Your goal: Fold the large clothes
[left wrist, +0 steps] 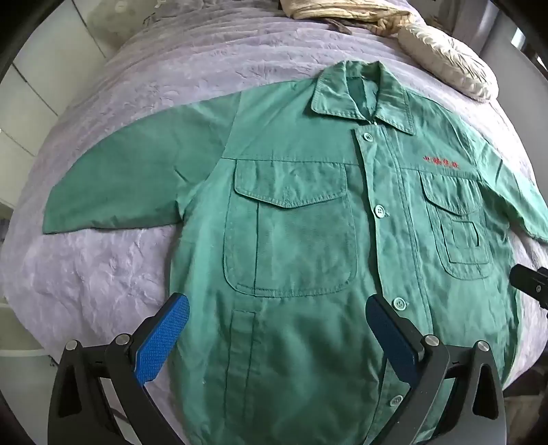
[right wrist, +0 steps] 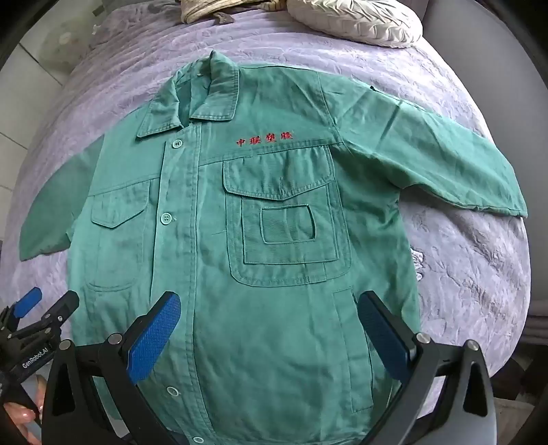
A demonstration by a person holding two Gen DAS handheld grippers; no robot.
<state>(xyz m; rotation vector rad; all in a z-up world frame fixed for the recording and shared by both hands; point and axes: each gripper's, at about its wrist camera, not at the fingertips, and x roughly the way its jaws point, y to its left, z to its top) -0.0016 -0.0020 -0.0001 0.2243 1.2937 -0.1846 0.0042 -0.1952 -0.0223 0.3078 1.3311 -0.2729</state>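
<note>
A green work jacket (left wrist: 301, 219) (right wrist: 260, 239) lies flat and face up on a lilac bedspread (left wrist: 102, 274) (right wrist: 462, 260), buttoned, collar at the far end, both sleeves spread outward. Red embroidered characters (right wrist: 264, 138) sit above its chest pocket. My left gripper (left wrist: 278, 306) hovers open over the lower left half of the jacket, nothing between its blue pads (left wrist: 164, 339). Over the lower right half my right gripper (right wrist: 270, 304) is also open and holds nothing. The left gripper (right wrist: 44, 308) shows at the lower left of the right wrist view, with a hand on it.
A cream quilted pillow (left wrist: 448, 61) (right wrist: 356, 20) and a bundle of beige cloth (left wrist: 339, 12) lie at the head of the bed. Pale floor tiles (left wrist: 30, 99) run along the bed's left side. A grey surface (right wrist: 513, 68) lies to the right.
</note>
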